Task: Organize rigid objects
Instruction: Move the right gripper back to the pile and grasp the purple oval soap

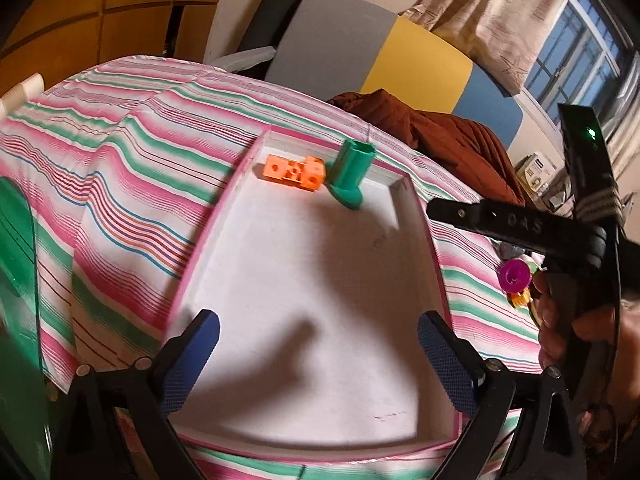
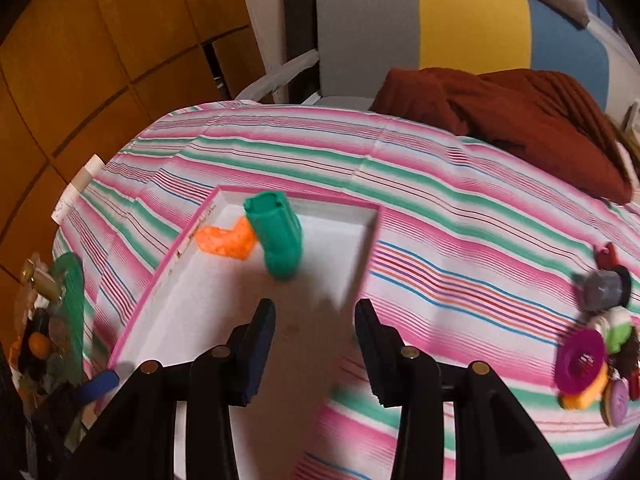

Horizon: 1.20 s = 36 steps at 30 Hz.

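Observation:
A shallow white box with a pink rim (image 1: 434, 240) (image 2: 370, 256) lies on the striped tablecloth. At its far end sit an orange plastic block (image 1: 294, 172) (image 2: 226, 242) and a green plastic tube piece (image 1: 350, 174) (image 2: 280, 238), side by side. My left gripper (image 1: 318, 330) is open and empty over the near end of the box. My right gripper (image 2: 316, 322) is open and empty over the box's near right rim. The right gripper's body (image 1: 560, 224) shows in the left wrist view, right of the box.
A pile of loose plastic parts, a magenta disc (image 2: 582, 360) (image 1: 516, 276) and a grey cylinder (image 2: 604, 290) among them, lies on the cloth at the right. A brown jacket (image 2: 520, 116) lies at the table's far right. A green piece (image 2: 72, 312) with clutter sits at the left edge.

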Tool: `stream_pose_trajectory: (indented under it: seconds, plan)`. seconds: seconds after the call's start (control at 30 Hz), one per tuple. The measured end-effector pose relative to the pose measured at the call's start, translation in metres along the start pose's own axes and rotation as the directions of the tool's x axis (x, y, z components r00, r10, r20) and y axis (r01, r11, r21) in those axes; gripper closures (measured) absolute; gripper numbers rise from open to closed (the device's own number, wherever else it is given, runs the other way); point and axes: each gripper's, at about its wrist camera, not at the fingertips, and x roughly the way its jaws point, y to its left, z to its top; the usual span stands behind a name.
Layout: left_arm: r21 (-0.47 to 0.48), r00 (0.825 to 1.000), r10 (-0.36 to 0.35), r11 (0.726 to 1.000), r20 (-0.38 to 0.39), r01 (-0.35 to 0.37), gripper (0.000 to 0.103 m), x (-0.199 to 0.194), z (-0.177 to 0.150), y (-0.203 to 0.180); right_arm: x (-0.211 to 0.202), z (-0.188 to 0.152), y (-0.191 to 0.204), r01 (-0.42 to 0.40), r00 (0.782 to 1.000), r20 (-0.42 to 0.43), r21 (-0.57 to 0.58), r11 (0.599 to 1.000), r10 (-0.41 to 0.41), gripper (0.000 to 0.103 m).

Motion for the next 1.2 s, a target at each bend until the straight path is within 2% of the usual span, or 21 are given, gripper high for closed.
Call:
stream_pose_trajectory:
  seconds: [0.2, 0.47, 0.67, 0.8, 0.9, 1.0, 1.1, 1.2]
  plan:
    - [0.051, 1.0, -0.023, 0.998, -0.007, 0.023, 0.001, -0.003, -0.009, -0.02, -0.023, -0.026, -0.016, 0.069, 0.997, 0.019, -0.021, 0.997, -0.069, 0.061]
    - [0.121, 0.999, -0.044, 0.992, -0.018, 0.046, 0.001, -0.008, -0.02, -0.052, -0.044, -0.063, -0.062, 0.152, 0.988, 0.016, 0.019, 0.988, -0.153, 0.061]
    - [0.217, 0.996, -0.085, 0.972, -0.03, 0.09, 0.0, -0.012, -0.033, -0.087, -0.055, -0.091, -0.106, 0.226, 0.974, -0.014, 0.063, 0.972, -0.225, 0.061]
    - [0.293, 0.993, -0.101, 0.95, -0.053, 0.112, 0.0, -0.011, -0.044, -0.111, -0.063, -0.102, -0.141, 0.276, 0.961, -0.031, 0.101, 0.956, -0.274, 0.061]
    - [0.336, 0.993, -0.104, 0.934, -0.064, 0.119, 0.0, -0.009, -0.051, -0.125, -0.072, -0.103, -0.178, 0.332, 0.943, -0.034, 0.163, 0.929, -0.331, 0.061]
    - [0.372, 0.992, -0.105, 0.92, -0.069, 0.123, 0.0, -0.009, -0.056, -0.135, -0.087, -0.102, -0.22, 0.383, 0.92, -0.023, 0.267, 0.884, -0.392, 0.061]
    - [0.397, 0.992, -0.103, 0.909, -0.077, 0.125, 0.0, -0.007, -0.059, -0.142, -0.1, -0.099, -0.267, 0.402, 0.902, -0.009, 0.381, 0.833, -0.431, 0.061]
    - [0.412, 0.991, -0.097, 0.902, -0.09, 0.125, 0.0, -0.003, -0.062, -0.145, -0.102, -0.097, -0.301, 0.381, 0.907, -0.012, 0.452, 0.806, -0.422, 0.061]
